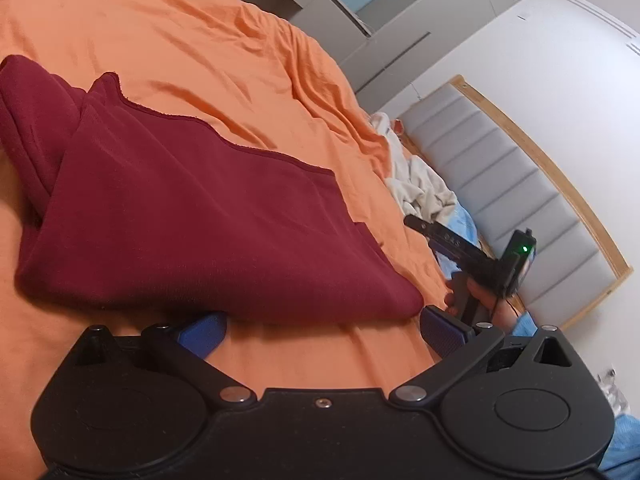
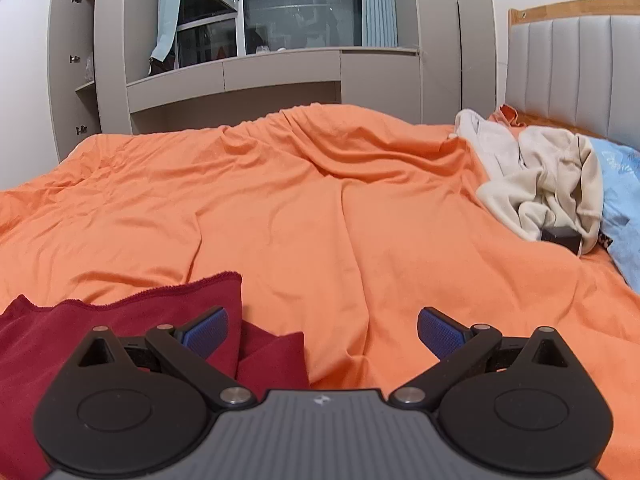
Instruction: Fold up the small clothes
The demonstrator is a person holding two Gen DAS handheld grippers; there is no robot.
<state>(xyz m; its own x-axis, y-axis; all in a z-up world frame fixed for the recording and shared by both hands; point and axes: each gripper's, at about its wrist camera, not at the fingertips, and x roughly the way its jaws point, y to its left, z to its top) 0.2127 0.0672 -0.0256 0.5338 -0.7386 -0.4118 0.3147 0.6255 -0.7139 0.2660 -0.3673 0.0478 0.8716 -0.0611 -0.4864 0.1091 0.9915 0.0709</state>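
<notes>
Maroon garment (image 1: 192,216) beside wide-open left gripper (image 1: 322,330)

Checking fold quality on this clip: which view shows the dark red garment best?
The left wrist view: the dark red garment lies nearly whole on the orange bedspread, with folded layers and hem visible. The right wrist view catches only its near corner, partly behind the gripper.

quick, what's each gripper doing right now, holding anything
left gripper: open, holding nothing, at the red garment's near edge.
right gripper: open, holding nothing.
</notes>
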